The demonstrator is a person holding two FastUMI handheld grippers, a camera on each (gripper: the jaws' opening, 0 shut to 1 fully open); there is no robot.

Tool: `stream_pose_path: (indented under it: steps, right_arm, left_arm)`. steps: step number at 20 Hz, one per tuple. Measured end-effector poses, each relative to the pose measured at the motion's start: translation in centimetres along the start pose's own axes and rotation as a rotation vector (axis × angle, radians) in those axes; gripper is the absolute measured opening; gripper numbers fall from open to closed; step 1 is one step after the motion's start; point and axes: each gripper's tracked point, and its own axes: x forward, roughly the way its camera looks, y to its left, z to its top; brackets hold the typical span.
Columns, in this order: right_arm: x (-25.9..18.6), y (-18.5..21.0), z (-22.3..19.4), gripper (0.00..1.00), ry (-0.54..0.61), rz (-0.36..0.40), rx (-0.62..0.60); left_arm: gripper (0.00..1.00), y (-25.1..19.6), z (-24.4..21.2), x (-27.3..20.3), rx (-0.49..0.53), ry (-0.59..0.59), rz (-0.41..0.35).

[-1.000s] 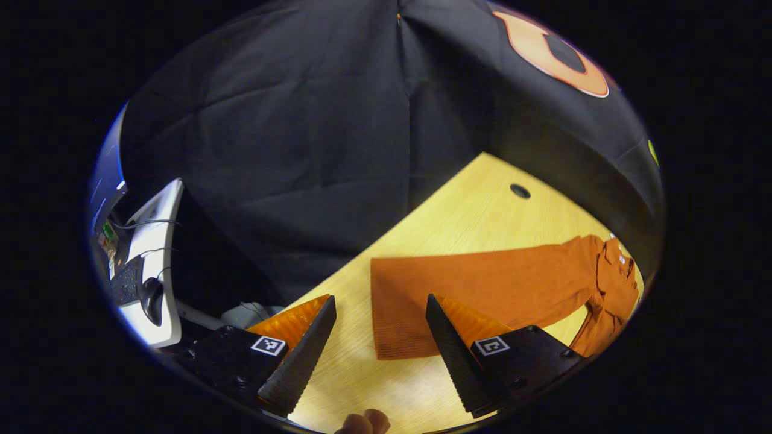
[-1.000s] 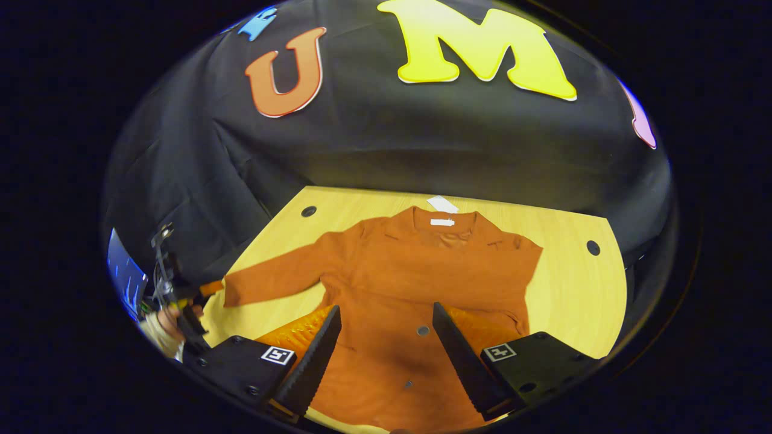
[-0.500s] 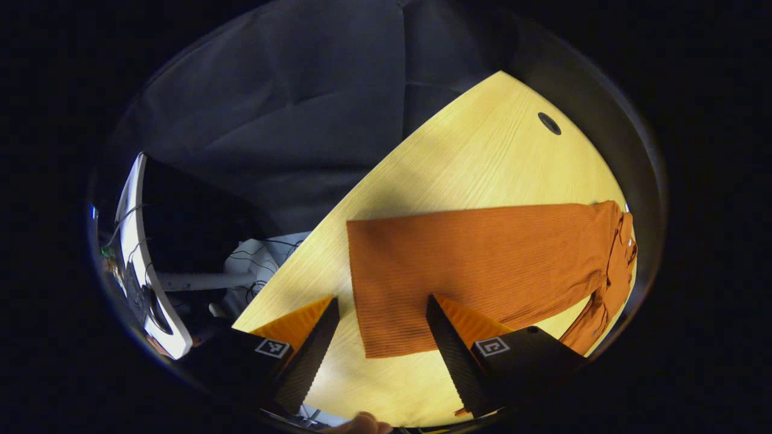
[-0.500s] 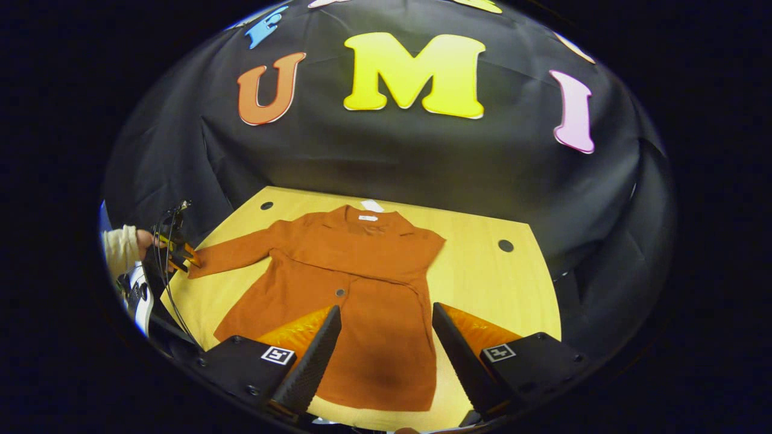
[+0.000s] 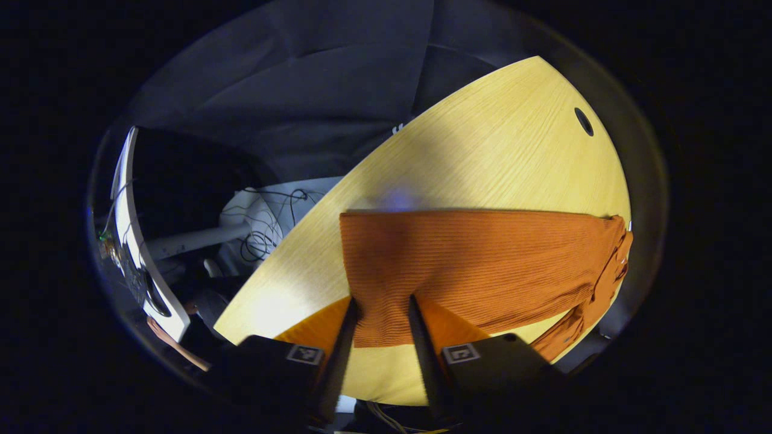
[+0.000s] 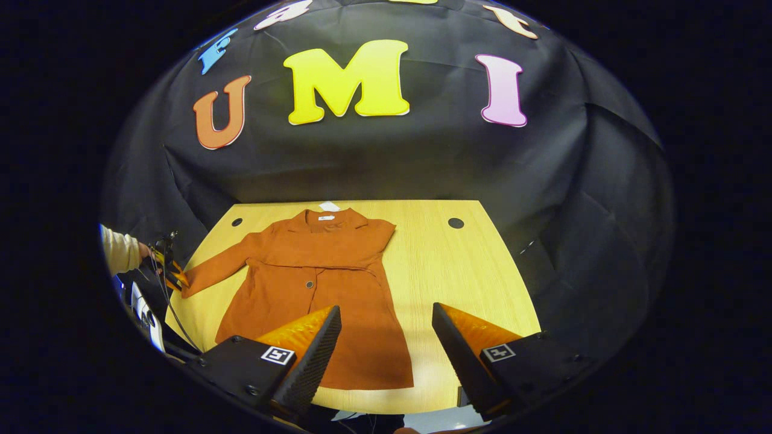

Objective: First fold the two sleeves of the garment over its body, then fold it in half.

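Note:
An orange coat lies flat on the wooden table, collar toward the wall. One sleeve is folded across its chest. The other sleeve stretches out to the left. In the left gripper view that sleeve runs across the table, and its cuff end sits between the fingers of my left gripper. The jaws have narrowed around the cuff but a gap still shows. In the right gripper view the left gripper rests at the cuff, held by a hand. My right gripper hovers open above the coat's hem, holding nothing.
The table has round cable holes. A white tag lies at the collar. Beyond the table's left edge are loose cables and a white desk. Bare wood lies to the right of the coat.
My left gripper came down onto the cuff and its jaws narrowed around it. My right gripper drew back from over the coat to beyond the hem, staying open.

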Motion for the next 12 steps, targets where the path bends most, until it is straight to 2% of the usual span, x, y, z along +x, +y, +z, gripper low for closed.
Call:
stream_pose_path:
  steps: [1, 2, 3, 4, 8, 9, 12]
  right_arm:
    - [0.0, -0.2, -0.1, 0.96, -0.001, -0.003, 0.009]
    - [0.0, 0.0, -0.4, 0.97, 0.001, 0.001, 0.022]
    - [0.1, 0.3, -0.5, 0.97, 0.003, 0.013, 0.039]
    - [0.2, 0.8, -0.7, 0.94, 0.007, 0.028, 0.047]
    - [1.2, 1.9, -1.5, 0.97, 0.026, 0.073, 0.009]
    - [1.4, 2.5, -1.5, 0.94, 0.03, 0.098, 0.003]
    - [2.4, 3.4, -1.2, 0.97, 0.033, 0.155, 0.001]
  left_arm:
    - [0.37, -0.2, 0.0, 0.2, -0.012, -0.006, -0.014]
    - [0.31, -0.6, -0.1, 0.4, -0.023, -0.012, -0.025]
    - [0.17, -0.8, -0.1, 0.1, -0.029, -0.018, -0.026]
    - [0.08, -0.7, -0.3, 0.1, -0.025, -0.018, -0.022]
    - [0.03, -0.8, -0.5, -1.0, -0.007, -0.044, -0.034]
    - [0.03, -1.2, -0.1, -2.2, -0.004, -0.075, -0.048]
    - [0.03, -3.0, 1.0, -6.0, 0.034, -0.163, -0.081]
